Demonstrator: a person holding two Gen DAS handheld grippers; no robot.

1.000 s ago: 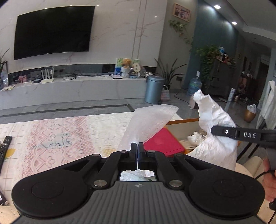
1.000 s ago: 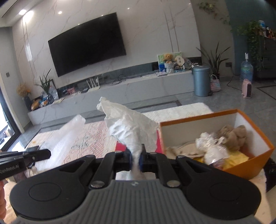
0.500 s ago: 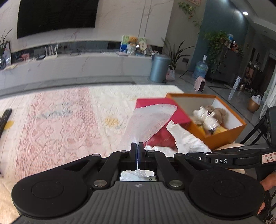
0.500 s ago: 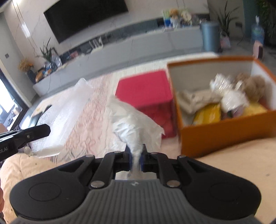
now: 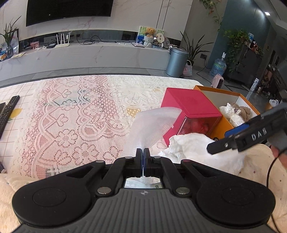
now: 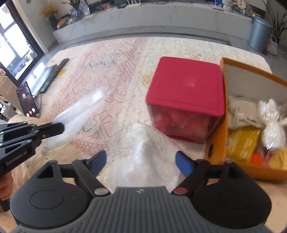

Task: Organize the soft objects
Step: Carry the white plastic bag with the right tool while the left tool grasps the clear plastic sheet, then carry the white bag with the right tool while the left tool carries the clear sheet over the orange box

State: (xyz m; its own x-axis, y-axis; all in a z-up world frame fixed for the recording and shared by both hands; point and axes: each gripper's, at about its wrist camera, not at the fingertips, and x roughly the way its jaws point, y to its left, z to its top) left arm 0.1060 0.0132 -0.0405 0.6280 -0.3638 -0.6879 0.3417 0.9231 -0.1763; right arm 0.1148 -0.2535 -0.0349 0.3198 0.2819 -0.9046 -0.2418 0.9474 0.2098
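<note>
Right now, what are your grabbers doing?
Left gripper shut on bubble wrap. Right gripper just opened, white plastic bag loose between. Red box ahead.

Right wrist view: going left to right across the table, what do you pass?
Left tongs shut on the bubble wrap → crumpled white bag lying between the open right tongs → red box → orange box of soft items.

home living room, wall tv, lace-covered table (houseplants nearby)
</note>
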